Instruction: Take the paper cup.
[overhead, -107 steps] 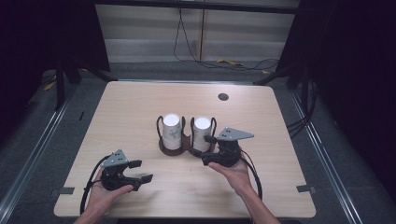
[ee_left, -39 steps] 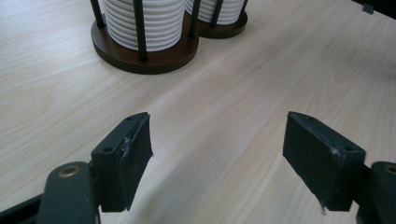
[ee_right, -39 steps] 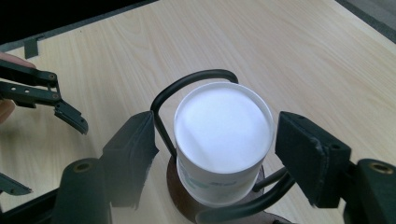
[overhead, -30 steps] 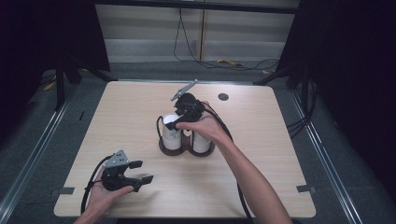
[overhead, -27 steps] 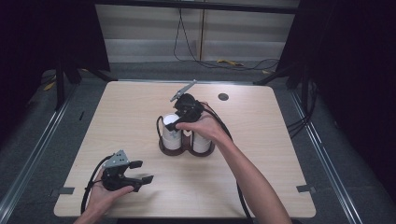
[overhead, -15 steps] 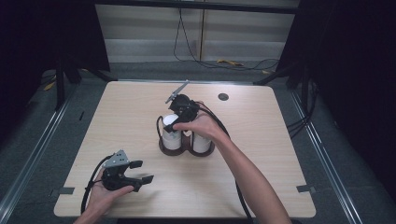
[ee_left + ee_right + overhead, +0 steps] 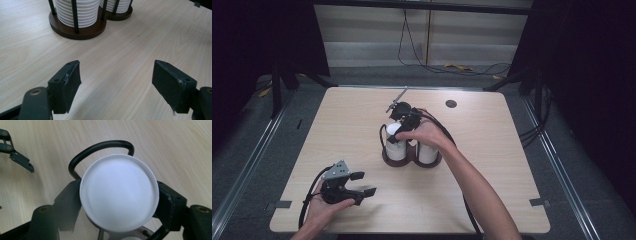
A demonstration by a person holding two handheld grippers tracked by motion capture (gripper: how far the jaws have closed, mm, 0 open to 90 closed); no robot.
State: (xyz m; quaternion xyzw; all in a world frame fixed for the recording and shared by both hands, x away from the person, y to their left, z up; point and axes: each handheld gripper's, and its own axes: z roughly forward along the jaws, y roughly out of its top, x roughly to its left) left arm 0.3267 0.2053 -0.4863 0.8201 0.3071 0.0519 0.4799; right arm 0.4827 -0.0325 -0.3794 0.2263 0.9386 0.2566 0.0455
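High view: wooden table [image 7: 362, 115] with a dark two-ring holder [image 7: 412, 156] near its middle, carrying two stacks of white cups. The right gripper [image 7: 398, 134] comes down from the far side over the left stack [image 7: 395, 145], hand wrapped on the gripper body, cable trailing back along the forearm. The right stack [image 7: 428, 152] stands just beside it, untouched. The left gripper [image 7: 362, 184] rests at the near left of the table, well apart from the holder, jaws spread wide with nothing between them. A small dark disc [image 7: 451, 104] lies at the far right of the table.

Left gripper view: both jaws stand wide apart over bare table [image 7: 117, 65]. The holder's brown base [image 7: 82, 29] with its ribbed white cups sits farther off, past the jaw tips.

Right gripper view: looking straight down on the top cup [image 7: 119, 192] of the left stack. The right gripper's [image 7: 119, 197] two jaws sit against the cup's rim on either side, gripping it. The holder's black wire loop [image 7: 100, 148] arches beyond the cup. The left gripper [image 7: 15, 153] shows far off at the upper left.
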